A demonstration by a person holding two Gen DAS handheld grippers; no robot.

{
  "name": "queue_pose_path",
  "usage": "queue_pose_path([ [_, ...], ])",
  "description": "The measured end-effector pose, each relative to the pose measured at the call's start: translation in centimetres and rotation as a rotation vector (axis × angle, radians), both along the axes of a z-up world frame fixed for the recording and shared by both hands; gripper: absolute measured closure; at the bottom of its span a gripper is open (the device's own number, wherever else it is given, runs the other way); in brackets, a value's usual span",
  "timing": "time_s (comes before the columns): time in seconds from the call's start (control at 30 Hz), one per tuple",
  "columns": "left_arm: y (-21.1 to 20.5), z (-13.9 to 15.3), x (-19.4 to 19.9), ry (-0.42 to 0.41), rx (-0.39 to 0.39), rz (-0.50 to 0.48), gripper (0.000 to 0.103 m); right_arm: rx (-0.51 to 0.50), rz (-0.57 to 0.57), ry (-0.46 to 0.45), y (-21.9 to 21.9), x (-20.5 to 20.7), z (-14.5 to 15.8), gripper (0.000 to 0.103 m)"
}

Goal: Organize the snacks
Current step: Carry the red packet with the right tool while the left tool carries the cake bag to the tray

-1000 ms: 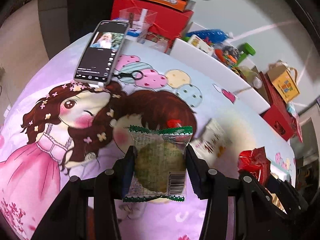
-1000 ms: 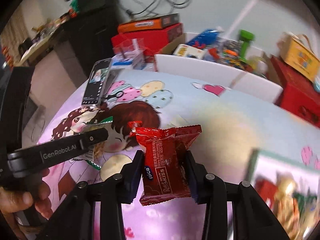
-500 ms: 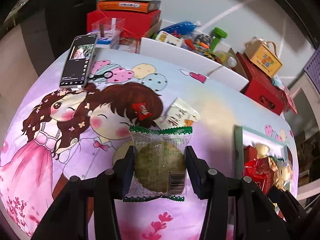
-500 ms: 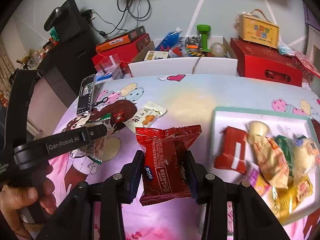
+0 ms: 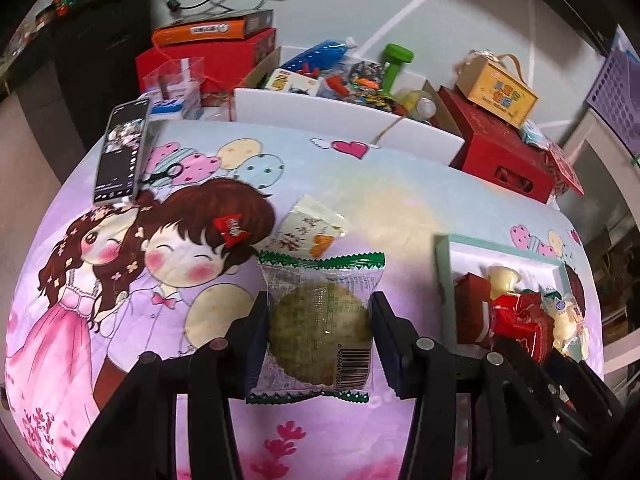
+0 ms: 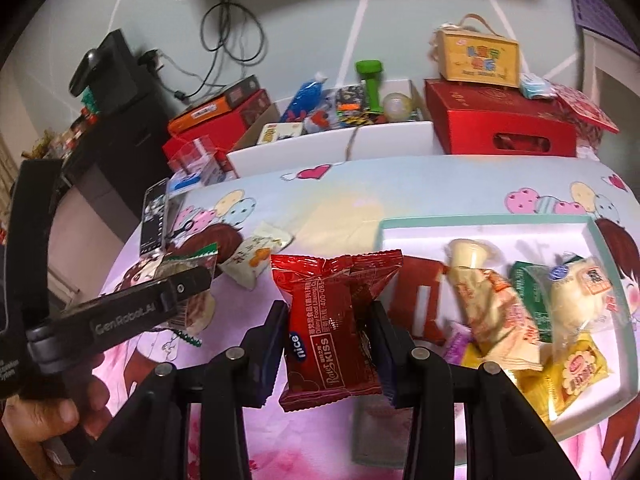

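My right gripper [image 6: 330, 334] clamps a red "nice Rose KISS" packet [image 6: 334, 322]; my left gripper [image 5: 318, 334], marked "GenRobot.AI", clamps a green-edged biscuit pack [image 5: 318, 324]

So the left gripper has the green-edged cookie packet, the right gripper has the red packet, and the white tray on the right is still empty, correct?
Not quite. The left gripper does clamp the green-edged cookie packet and the right gripper the red packet, but the white tray is not empty: the right wrist view shows several wrapped snacks already lying in it.

Pale wall [image 6: 400, 20], dangling cables [image 6: 228, 28], dark cabinet [image 6: 120, 128].
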State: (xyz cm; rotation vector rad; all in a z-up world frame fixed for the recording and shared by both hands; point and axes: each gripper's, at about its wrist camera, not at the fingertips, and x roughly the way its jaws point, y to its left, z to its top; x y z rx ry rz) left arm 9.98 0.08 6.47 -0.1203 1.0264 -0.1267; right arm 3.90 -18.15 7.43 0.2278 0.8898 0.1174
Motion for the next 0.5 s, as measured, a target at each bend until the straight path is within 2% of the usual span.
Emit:
queue_pose_path([
  [0.5,-5.6,0.9,-0.7,-0.03,0.021,-0.122,0.053,0.022,-0.141,0.001,-6.1,-0.6,0.4,0.06],
])
